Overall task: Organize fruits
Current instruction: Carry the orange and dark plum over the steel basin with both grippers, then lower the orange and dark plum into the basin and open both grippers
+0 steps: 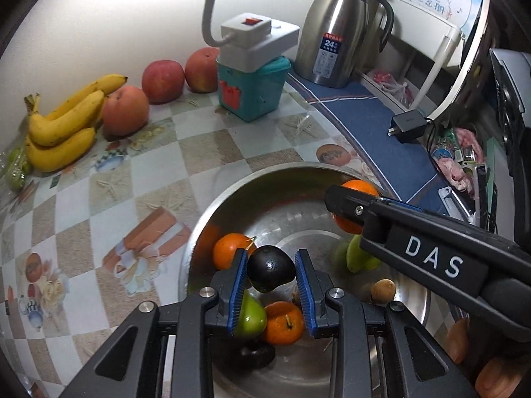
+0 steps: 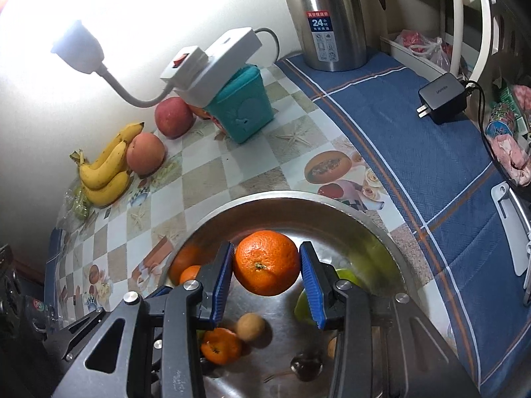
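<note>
Dark plum-like fruit (image 1: 271, 268) is clamped between the blue pads of the left claw (image 1: 271, 277), held above the interior of the steel bowl (image 1: 265, 179). An orange (image 2: 266, 262) is clamped likewise between the pads of the right claw (image 2: 265, 278), also suspended over the bowl. Both claws are narrowed onto their fruit, pads pressing on either side.

Lying in the bowl: two small oranges (image 1: 231, 251), a green pear (image 1: 249, 315) beside one of them, a second green fruit (image 1: 360, 258) near the far wall, a small tan round fruit (image 1: 383, 291) and another dark fruit (image 1: 257, 356) at the bottom.

On the checked tabletop (image 1: 205, 152), well apart from the bowl, stand a bunch of bananas (image 1: 63, 129) and three red apples (image 1: 125, 110) along the wall. Near them is a teal box (image 1: 255, 89) carrying a white switch unit (image 1: 259, 41). A steel thermos jug (image 1: 335, 33) stands on a blue cloth (image 1: 365, 122), with a black charger (image 1: 409, 127) further along it.
</note>
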Motion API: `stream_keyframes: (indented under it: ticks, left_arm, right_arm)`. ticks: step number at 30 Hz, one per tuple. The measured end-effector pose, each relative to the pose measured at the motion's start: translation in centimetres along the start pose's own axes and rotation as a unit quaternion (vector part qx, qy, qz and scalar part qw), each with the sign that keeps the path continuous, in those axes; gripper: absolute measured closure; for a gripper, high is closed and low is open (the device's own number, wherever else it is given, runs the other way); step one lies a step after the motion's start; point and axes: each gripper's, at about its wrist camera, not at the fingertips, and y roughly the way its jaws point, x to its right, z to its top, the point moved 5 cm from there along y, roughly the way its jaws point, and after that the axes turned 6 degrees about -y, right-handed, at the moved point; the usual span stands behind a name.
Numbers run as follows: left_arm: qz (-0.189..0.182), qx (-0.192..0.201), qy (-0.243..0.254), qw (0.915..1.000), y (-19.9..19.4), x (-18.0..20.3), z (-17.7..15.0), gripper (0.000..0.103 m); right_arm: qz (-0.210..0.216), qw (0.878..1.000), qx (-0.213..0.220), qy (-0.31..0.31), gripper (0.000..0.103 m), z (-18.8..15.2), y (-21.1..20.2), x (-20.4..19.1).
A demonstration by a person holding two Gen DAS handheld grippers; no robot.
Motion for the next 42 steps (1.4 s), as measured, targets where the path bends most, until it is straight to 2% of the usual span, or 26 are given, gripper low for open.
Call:
stream_keyframes:
  ticks: [16, 42]
  left_arm:
    - [-0.002, -0.026, 0.018, 0.9995, 2.2, 1.2, -0.6, 0.071]
    - [-0.008, -0.04, -0.001, 0.9992, 3.3, 0.8, -0.7, 0.07]
  right_arm:
    - [0.013, 1.0, -0.024, 0.004, 0.061, -0.5, 2.4, 0.6]
    - [0.011, 0.999, -0.038, 0.0, 0.06, -0.9, 3.4, 0.5]
